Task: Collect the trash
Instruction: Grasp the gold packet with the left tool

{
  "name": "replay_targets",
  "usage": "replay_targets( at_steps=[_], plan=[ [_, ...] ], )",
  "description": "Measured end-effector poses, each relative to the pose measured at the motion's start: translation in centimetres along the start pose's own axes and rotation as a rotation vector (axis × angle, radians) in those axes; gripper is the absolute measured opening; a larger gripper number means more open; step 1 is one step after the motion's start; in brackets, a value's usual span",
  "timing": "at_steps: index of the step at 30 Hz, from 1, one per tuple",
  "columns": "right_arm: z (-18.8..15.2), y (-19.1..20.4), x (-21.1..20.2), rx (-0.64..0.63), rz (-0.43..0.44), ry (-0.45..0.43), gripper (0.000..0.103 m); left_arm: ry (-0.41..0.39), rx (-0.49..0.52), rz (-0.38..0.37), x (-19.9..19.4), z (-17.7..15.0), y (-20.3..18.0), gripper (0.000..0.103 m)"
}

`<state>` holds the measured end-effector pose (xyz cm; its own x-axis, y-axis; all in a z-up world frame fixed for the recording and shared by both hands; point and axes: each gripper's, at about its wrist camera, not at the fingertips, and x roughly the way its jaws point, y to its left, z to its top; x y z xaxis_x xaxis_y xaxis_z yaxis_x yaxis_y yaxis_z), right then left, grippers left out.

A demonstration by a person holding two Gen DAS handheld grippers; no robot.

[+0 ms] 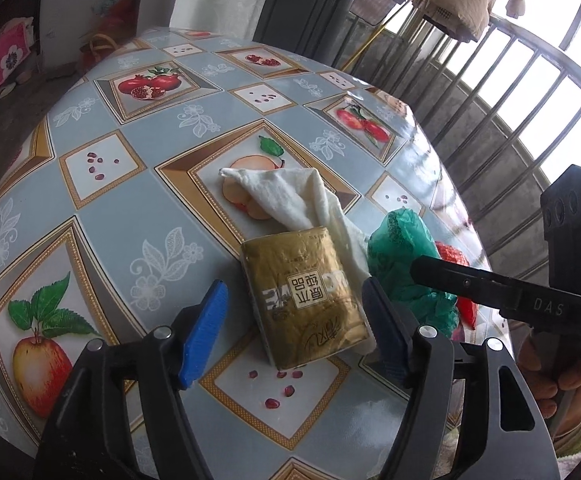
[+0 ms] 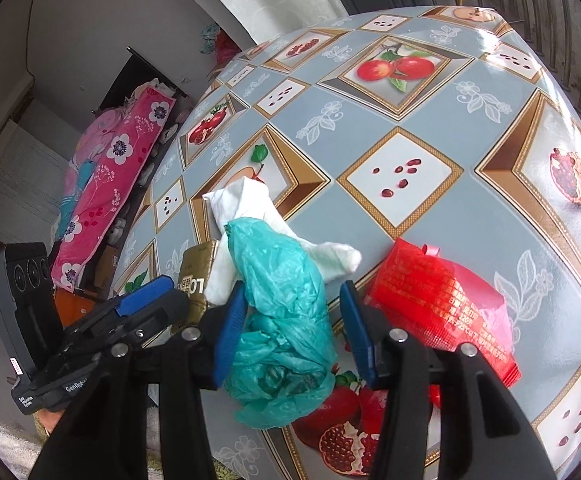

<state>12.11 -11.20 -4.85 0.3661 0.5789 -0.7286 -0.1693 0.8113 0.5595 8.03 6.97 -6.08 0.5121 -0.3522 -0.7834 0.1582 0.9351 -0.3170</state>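
Note:
On the fruit-print tablecloth [image 1: 138, 208] a gold tissue pack [image 1: 306, 300] lies flat between the blue pads of my left gripper [image 1: 296, 332], which is open; the left pad stands clear of it. A white crumpled tissue [image 1: 290, 196] lies just beyond the pack. In the right wrist view a crumpled green plastic bag [image 2: 282, 320] sits between the pads of my right gripper [image 2: 293, 336]. Its left pad is against the bag and a gap shows at the right pad, so it is open. A red wrapper [image 2: 442, 304] lies right of that gripper.
The two grippers are side by side, a blue finger [image 2: 142, 296] of the left one showing in the right wrist view. A metal railing [image 1: 530, 120] runs past the table's right edge. Pink flowered bedding [image 2: 106, 184] lies beyond the left edge. A hand [image 1: 550, 380] holds the right gripper.

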Motion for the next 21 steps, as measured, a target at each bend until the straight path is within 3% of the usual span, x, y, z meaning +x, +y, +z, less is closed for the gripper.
replay_targets(
  at_steps=[15, 21],
  plan=[
    [0.0, -0.1, 0.0, -0.003, -0.004, -0.008, 0.046, 0.007, -0.008, 0.078, -0.7, -0.9, 1.6, 0.068],
    [-0.1, -0.1, 0.1, -0.002, -0.007, 0.007, 0.051, 0.008, -0.003, 0.041, -0.7, -0.5, 1.4, 0.067]
  ],
)
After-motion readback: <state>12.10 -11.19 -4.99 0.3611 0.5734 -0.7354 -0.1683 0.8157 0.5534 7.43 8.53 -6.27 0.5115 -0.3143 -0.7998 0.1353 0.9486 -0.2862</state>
